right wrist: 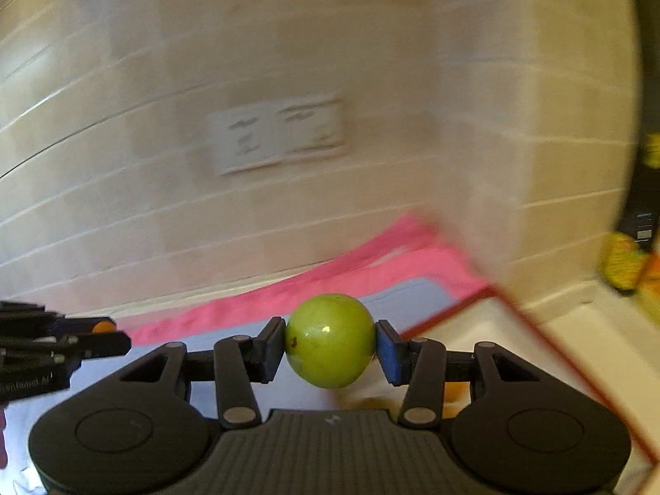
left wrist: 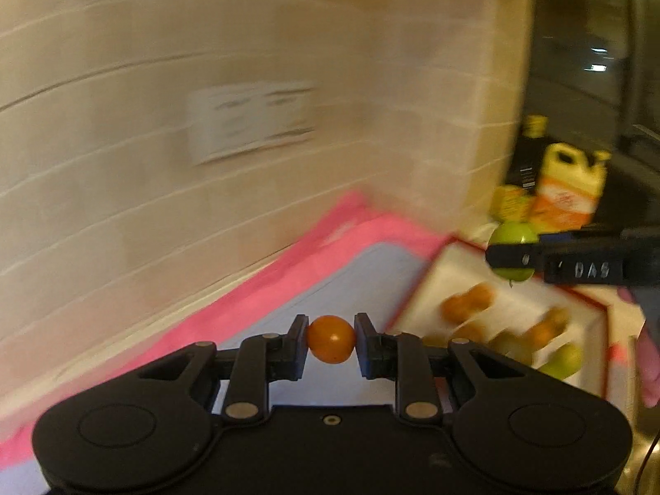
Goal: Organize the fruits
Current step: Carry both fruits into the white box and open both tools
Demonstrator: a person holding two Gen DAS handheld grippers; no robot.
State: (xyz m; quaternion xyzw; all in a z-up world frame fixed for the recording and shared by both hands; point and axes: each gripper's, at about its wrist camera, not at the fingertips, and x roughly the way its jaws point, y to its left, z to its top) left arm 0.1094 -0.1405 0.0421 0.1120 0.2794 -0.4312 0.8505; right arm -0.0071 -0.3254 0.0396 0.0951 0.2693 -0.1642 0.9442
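My left gripper point(left wrist: 331, 339) is shut on a small orange fruit point(left wrist: 331, 339), held in the air above a white mat with a pink border point(left wrist: 288, 264). My right gripper point(right wrist: 330, 340) is shut on a green fruit point(right wrist: 330, 340); in the left wrist view that gripper point(left wrist: 513, 256) reaches in from the right with the green fruit point(left wrist: 513, 237) over the tray. A white tray with a red rim point(left wrist: 462, 264) lies at the right and holds several orange and green fruits point(left wrist: 468, 303). The left gripper point(right wrist: 103, 336) shows at the left edge of the right wrist view.
A tiled wall with a double socket point(left wrist: 251, 121) rises just behind the mat. Past the wall's corner stand a dark bottle point(left wrist: 530, 152), a yellow and orange jug point(left wrist: 571, 185) and a small yellow pack point(left wrist: 511, 204). A person's hand point(left wrist: 649, 363) is at the right edge.
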